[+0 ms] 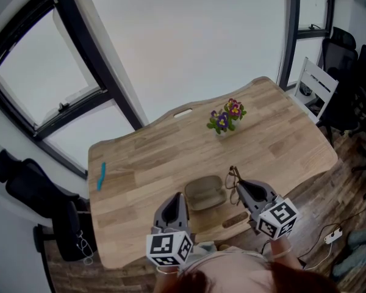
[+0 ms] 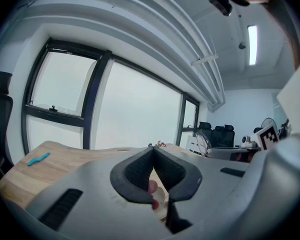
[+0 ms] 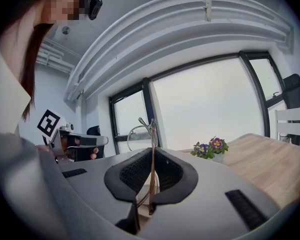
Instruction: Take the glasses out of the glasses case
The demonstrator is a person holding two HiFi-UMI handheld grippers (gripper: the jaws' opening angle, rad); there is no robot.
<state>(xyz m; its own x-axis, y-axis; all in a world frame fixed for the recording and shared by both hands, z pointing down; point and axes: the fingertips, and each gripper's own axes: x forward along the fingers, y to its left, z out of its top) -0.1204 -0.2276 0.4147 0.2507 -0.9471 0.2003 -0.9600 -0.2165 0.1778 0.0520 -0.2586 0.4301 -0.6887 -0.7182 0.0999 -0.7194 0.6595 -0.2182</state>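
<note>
The olive glasses case [image 1: 205,194] lies open on the wooden table [image 1: 158,157], near the front edge. My right gripper [image 1: 236,184] is just right of the case, shut on the thin-framed glasses [image 1: 233,176], which are lifted out. In the right gripper view a temple arm runs up between the pads [image 3: 167,171] and a lens of the glasses [image 3: 135,133] shows above the right gripper [image 3: 151,151]. My left gripper [image 1: 178,196] hovers at the case's left front, shut, nothing held. From the left gripper [image 2: 153,150] the glasses [image 2: 206,141] show to the right.
A small pot of purple flowers [image 1: 226,118] stands mid-table, beyond the case. A blue object [image 1: 101,176] lies near the left edge. A white chair [image 1: 316,85] and black office chairs [image 1: 344,47] stand to the right. Windows run along the far side.
</note>
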